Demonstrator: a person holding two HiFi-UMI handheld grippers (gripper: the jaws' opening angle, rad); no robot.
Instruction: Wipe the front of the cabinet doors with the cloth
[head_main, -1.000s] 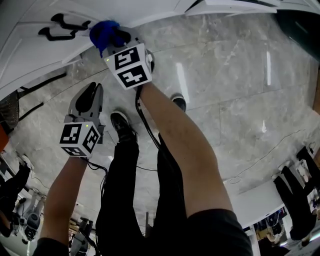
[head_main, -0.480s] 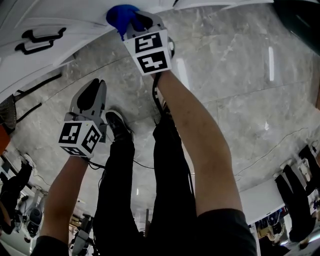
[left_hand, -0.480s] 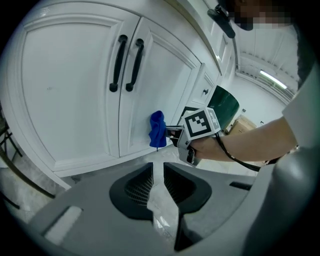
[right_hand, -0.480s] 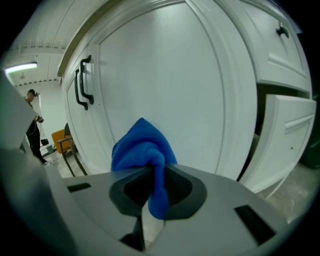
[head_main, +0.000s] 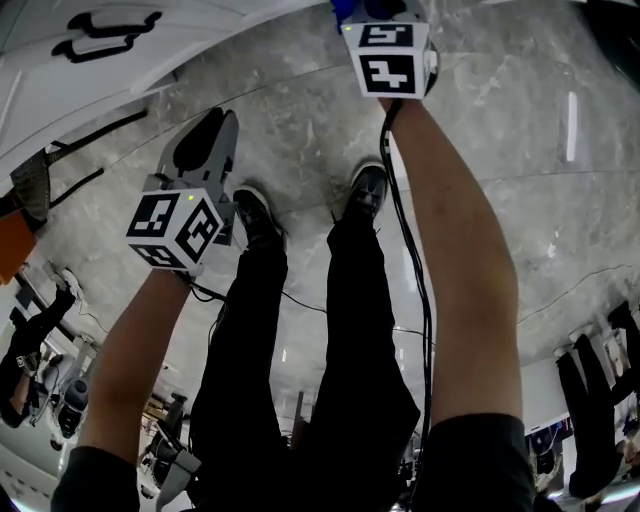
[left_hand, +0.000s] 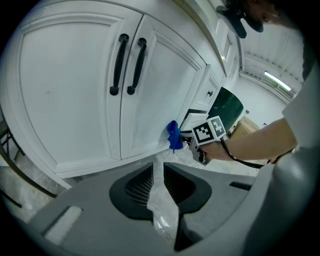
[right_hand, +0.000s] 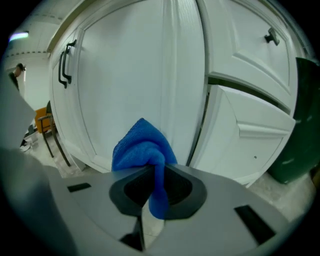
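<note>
White cabinet doors (left_hand: 75, 85) with two black handles (left_hand: 126, 65) fill the left gripper view. My right gripper (right_hand: 155, 172) is shut on a bunched blue cloth (right_hand: 142, 147), which presses against the lower part of the right-hand door (right_hand: 130, 75), close to its right edge. From the left gripper view, the cloth (left_hand: 174, 136) sits at that door's bottom right corner, with the right gripper's marker cube (left_hand: 209, 131) behind it. My left gripper (left_hand: 158, 167) hangs back over the floor, shut and holding nothing. In the head view it (head_main: 215, 120) is left of the legs.
Drawer fronts (right_hand: 250, 120) stand right of the doors, and a dark green bin (right_hand: 297, 125) stands beyond them. The person's shoes (head_main: 255, 215) rest on the grey marble floor (head_main: 500, 150) near the cabinet base. A black cable (head_main: 410, 260) runs down the right arm.
The right gripper has carried the cloth rightwards along the lower cabinet front, away from the handles. The left gripper has stayed roughly where it was.
</note>
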